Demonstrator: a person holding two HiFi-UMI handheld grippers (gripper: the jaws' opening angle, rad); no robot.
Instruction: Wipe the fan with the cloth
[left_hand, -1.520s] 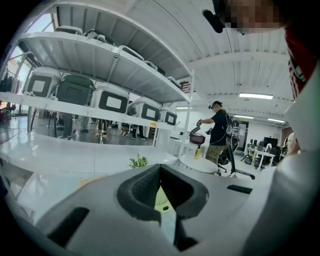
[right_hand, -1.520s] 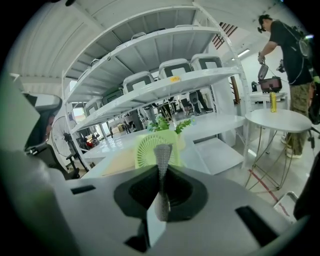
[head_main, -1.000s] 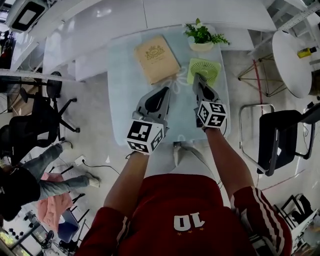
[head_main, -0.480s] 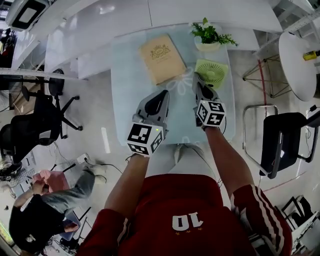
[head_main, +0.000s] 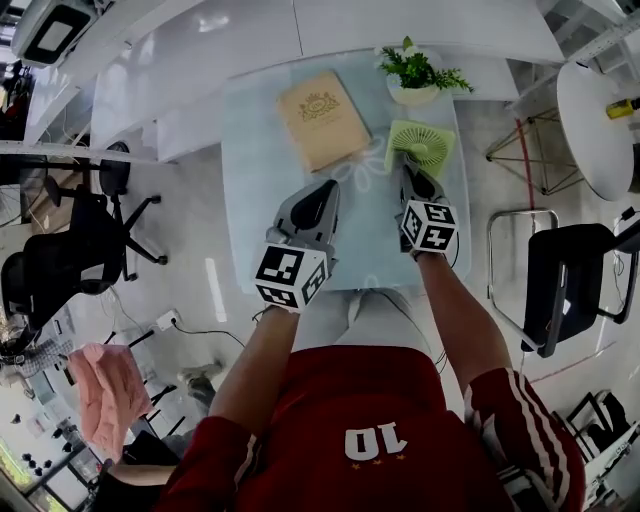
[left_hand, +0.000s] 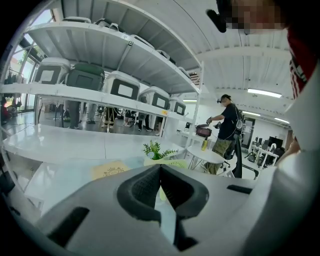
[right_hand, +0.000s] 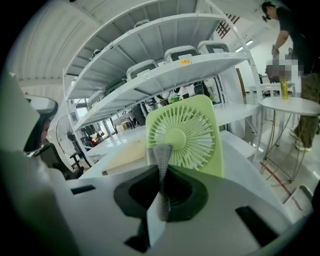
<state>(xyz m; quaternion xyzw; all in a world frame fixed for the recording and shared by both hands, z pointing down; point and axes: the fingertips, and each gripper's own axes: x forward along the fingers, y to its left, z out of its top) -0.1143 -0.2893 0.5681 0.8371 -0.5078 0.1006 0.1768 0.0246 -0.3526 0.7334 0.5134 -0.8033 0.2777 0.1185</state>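
Fan (right_hand: 182, 134) upright on pale table (head_main: 260, 200) below white shelving (right_hand: 150, 75), cloth (right_hand: 160, 152) pinched in right tongs (right_hand: 161, 170), left tongs (left_hand: 160, 172) closed, empty.

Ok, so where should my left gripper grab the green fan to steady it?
On the fan, probably the left edge of its flat square frame, coming in from the left. It stands upright, the frame looks thin enough for the jaws to span, and its corners are solid, unlike the slatted grille. The right gripper, holding the cloth, is at the front.
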